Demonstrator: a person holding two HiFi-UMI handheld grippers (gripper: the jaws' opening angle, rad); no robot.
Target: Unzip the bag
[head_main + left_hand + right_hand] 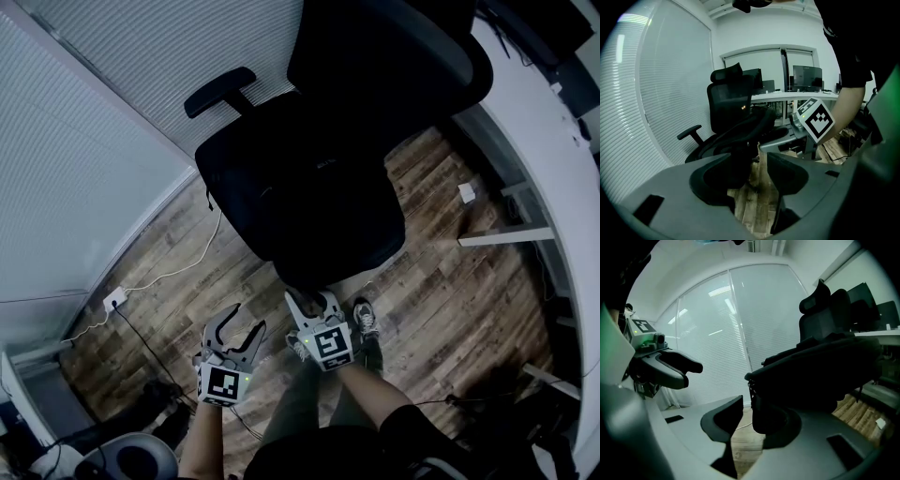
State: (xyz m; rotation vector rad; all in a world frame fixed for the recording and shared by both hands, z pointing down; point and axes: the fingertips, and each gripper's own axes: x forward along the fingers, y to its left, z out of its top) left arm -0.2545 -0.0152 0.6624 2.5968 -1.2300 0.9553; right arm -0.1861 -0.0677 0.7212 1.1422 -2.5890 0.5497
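The unzipping has not begun, as far as can be judged: the black fabric bag (811, 366) lies across the seat of the black swivel office chair (384, 56), closed as far as the dark pictures show, and neither tool has hold of it. The left gripper (246, 321) hangs short of the seat's front edge over the wooden plank floor (450, 291), its fingers wide apart with only floor between them. The right gripper (312, 298) is closer, right at the bag's near end, fingers also parted and pressing on nothing. No zip pull can be made out, so finding it, pinching it, steadying the bag and drawing the zip along are all left to do
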